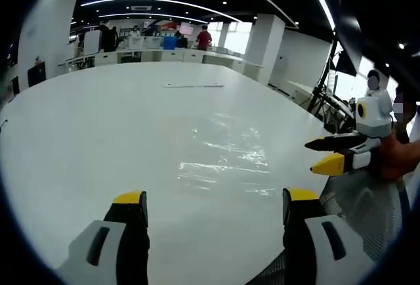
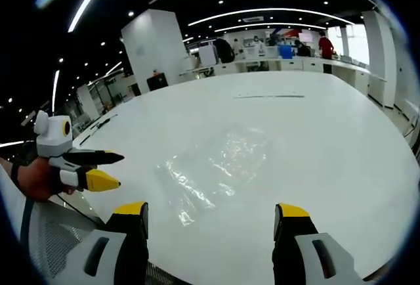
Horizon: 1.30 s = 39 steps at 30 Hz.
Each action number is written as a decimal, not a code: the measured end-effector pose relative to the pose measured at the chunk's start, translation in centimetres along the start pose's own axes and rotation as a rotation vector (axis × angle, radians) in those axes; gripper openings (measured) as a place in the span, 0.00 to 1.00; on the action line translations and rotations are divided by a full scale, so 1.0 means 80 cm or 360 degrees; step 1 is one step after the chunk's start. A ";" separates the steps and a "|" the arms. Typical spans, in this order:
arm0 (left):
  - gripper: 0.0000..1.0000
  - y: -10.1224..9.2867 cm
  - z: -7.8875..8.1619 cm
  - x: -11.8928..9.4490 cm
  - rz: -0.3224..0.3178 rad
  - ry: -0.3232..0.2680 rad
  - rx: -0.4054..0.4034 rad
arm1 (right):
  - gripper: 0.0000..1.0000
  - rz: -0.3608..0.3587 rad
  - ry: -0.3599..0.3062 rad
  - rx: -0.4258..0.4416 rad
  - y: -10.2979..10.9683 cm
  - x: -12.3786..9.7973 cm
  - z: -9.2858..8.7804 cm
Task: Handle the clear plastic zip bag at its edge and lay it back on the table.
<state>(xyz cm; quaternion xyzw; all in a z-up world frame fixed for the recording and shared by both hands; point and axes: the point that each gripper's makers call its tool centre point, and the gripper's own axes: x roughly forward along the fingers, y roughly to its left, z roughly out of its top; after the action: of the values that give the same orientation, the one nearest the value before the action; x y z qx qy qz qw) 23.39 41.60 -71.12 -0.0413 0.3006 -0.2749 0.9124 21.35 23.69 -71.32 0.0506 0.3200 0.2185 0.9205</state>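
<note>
the bag (image 1: 223, 157) lies flat on the white table (image 1: 98, 121), ahead of both grippers and touched by neither. the left gripper (image 1: 213, 199) hangs over the table's near edge with jaws spread wide and nothing between them, the bag just beyond its tips. the right gripper (image 2: 210, 209) is likewise spread and holds nothing, with the bag (image 2: 213, 167) just past its yellow tips, slightly nearer the left finger (image 2: 131, 209)

- The clear zip bag (image 1: 223, 157) lies flat on the white desk (image 1: 98, 134).
- The left tongs (image 1: 213, 209) hang open just short of the bag.
- The right tongs (image 1: 326, 153) hover beside the bag's far edge, jaws parted.
</note>
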 end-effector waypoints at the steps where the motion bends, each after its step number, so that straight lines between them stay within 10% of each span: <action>1: 0.83 0.000 0.000 0.000 0.0000 0.0000 0.0000 | 0.78 0.0001 0.0001 -0.0001 0.000 0.000 0.000; 39: 0.82 0.005 -0.001 -0.001 0.0024 0.0002 -0.0024 | 0.76 0.0049 0.0061 0.0009 0.001 0.019 -0.003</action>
<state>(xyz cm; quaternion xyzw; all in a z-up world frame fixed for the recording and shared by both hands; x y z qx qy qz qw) 23.51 42.02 -71.23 -0.0458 0.3036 -0.2657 0.9139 22.24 24.44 -72.35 0.0539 0.3374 0.2328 0.9105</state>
